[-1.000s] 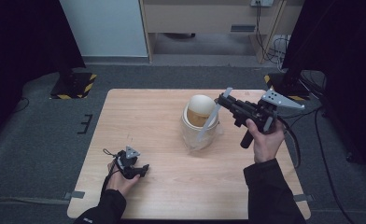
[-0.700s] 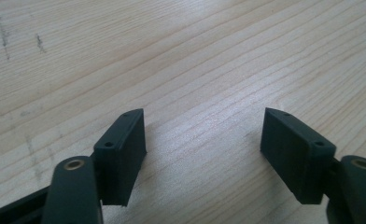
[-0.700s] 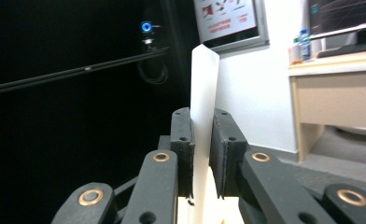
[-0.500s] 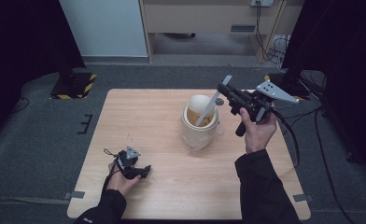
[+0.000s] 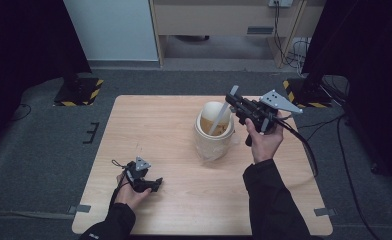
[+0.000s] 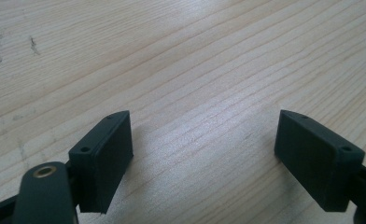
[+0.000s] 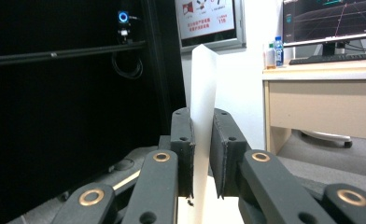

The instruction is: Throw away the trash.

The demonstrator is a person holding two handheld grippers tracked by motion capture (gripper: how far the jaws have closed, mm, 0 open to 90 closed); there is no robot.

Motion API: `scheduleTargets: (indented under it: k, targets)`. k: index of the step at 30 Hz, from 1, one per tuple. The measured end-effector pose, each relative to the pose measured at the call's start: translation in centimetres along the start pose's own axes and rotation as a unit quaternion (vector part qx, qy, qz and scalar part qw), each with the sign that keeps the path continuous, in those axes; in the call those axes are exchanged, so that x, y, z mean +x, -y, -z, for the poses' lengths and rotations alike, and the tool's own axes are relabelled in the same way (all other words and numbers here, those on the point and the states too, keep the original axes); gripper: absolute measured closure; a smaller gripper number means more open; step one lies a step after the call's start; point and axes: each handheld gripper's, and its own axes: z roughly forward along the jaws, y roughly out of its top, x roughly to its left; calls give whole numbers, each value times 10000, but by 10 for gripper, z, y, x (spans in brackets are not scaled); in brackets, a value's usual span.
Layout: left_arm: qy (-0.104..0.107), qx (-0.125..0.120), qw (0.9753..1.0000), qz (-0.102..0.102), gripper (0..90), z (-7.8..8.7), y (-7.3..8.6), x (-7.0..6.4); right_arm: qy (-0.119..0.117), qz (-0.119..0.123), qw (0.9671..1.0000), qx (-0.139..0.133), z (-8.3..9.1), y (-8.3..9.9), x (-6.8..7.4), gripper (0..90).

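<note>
1. While my left tongs [image 5: 156, 184] rest wide apart and empty on the tabletop [image 5: 149, 125], nothing risks there.
2. Cup [image 5: 213, 132] sits mid-tabletop; tugging sideways could tip it.
3. Right tongs [image 5: 237, 102] are clamped on a thin white strip [image 5: 219, 120] dipping into the cup; it may slip or bend.
4. Wall poster [image 7: 205, 18] text too small to read.
</note>
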Motion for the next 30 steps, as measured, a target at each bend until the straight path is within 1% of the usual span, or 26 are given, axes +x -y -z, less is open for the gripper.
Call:
scheduleTargets:
  k: [1,3,4,5,7,9,12,13,15,17,18,19,21,22,26,27,28,29,30]
  targets:
    - [-1,-4,10000,1,185,0,0,0,0,0,10000,0,0,0,0,807]
    - [1,-5,10000,1,184,0,0,0,-9,60,9999,92,-3,7,-1,807]
    - [2,-4,10000,-2,184,0,0,0,-10,60,9999,123,-3,10,-1,807]
    - [3,-4,10000,-5,183,0,0,0,4,78,9998,195,-4,16,-2,807]
    - [2,-6,10000,-4,183,0,0,0,1,61,9998,215,-5,18,-3,807]
    - [3,-7,10000,-5,179,0,0,0,0,79,9995,310,-6,27,-4,806]
    - [3,-10,10000,-3,177,0,0,0,7,112,9992,387,-8,31,-3,806]
    - [5,-11,10000,-5,174,-1,0,0,-4,95,9990,439,-9,36,-3,806]
    - [5,-11,10000,-7,174,-1,0,0,4,102,9989,464,-10,38,-3,805]
    - [6,-11,10000,-8,174,-1,0,0,39,114,9980,613,-13,47,-2,805]
    - [6,-11,10000,-8,174,-1,0,0,39,114,9980,613,-13,47,-2,805]
    - [8,-13,10000,-11,173,-1,0,0,72,90,9971,747,-16,53,-3,804]
    - [11,-13,10000,-13,172,-1,0,0,93,113,9967,796,-16,55,-3,804]
    - [13,-15,10000,-14,164,-1,0,0,161,180,9952,948,-18,59,-2,802]
    - [11,-18,10000,-16,162,-1,0,0,183,146,9945,1022,-20,62,-3,796]
    - [14,-20,10000,-18,160,-1,0,0,195,107,9942,1056,-19,63,-4,761]
    - [14,-20,10000,-18,160,-1,0,0,195,107,9942,1056,-19,63,-4,761]
    - [16,-19,10000,-18,159,-1,0,0,206,59,9942,1051,-18,64,-6,706]
    - [18,-21,10000,-20,159,-1,0,0,206,59,9942,1051,-18,64,-6,706]
